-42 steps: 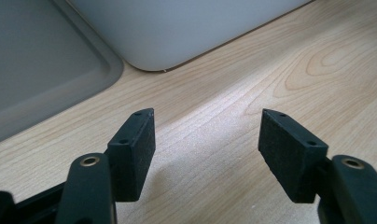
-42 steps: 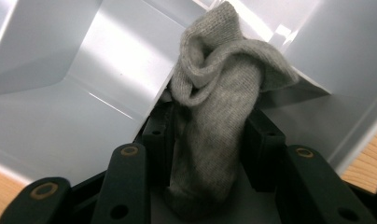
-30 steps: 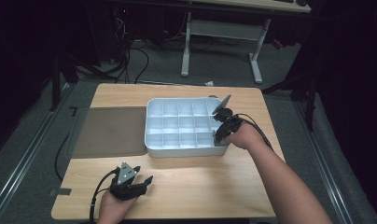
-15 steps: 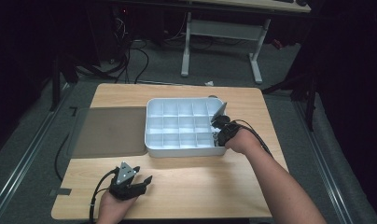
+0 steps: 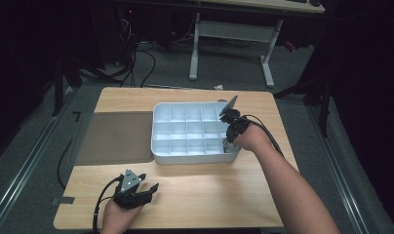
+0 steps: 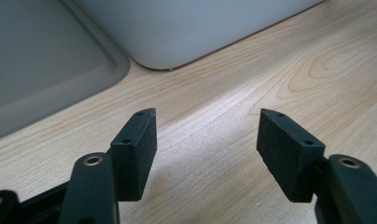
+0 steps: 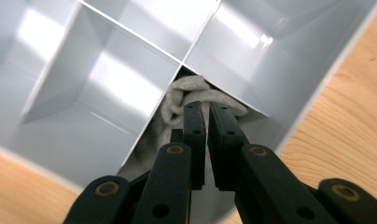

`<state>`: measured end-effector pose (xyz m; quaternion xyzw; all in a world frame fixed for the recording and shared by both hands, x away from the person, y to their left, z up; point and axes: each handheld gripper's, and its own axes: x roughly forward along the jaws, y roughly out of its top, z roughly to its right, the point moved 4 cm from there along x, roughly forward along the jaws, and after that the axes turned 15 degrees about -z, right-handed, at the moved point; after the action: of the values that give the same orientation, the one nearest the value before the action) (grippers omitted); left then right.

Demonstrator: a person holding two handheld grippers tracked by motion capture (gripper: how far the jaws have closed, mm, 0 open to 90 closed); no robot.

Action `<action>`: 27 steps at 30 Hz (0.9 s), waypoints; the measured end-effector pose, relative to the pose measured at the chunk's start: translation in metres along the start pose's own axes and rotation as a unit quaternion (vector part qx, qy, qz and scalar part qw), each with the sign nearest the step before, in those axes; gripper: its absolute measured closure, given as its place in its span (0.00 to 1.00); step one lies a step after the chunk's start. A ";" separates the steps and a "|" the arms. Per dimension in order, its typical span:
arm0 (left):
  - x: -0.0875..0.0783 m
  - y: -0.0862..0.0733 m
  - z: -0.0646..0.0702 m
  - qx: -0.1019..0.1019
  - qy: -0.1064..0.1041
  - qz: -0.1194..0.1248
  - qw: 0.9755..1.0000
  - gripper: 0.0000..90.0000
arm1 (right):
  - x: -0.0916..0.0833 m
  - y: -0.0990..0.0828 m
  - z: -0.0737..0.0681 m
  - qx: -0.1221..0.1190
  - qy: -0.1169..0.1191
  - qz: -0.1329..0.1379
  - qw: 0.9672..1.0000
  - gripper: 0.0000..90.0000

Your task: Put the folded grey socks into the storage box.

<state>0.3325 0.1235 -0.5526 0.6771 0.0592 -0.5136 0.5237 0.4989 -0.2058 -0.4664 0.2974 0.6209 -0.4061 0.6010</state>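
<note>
Since the earlier frame our right gripper (image 7: 206, 109) has dropped from above the white tray (image 5: 195, 157) into its near right corner compartment, and its jaws have just been closing; they now stand almost pressed together, pinching a fold of the grey cloth (image 7: 177, 100) bunched there. We see that gripper in the high view (image 5: 227, 144) at the tray's right end, toward the right edge of the worktop (image 5: 219, 195).

We judge the hold thin: only 1 fold is caught, so the cloth could slip free on lifting, or snag on the divider walls and drag the light tray.

Crumpled as it is, the cloth has no clear long axis or heading that we can tell.

Our left gripper (image 6: 205, 140) rests spread and empty near the worktop's front left corner.
</note>
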 end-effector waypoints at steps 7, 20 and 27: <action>-0.001 -0.001 0.000 0.001 -0.003 0.000 1.000 0.43 | 0.027 0.012 0.000 -0.007 -0.008 -0.021 1.000 0.97; -0.001 -0.001 0.001 0.001 -0.004 -0.001 1.000 0.43 | 0.038 0.015 -0.002 -0.012 -0.012 -0.025 1.000 1.00; 0.000 0.000 0.001 0.000 -0.003 0.000 1.000 0.43 | 0.030 0.011 -0.001 -0.002 -0.001 -0.018 1.000 0.93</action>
<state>0.3317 0.1228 -0.5527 0.6758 0.0580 -0.5155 0.5236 0.5045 -0.2033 -0.4973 0.2847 0.6264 -0.4158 0.5947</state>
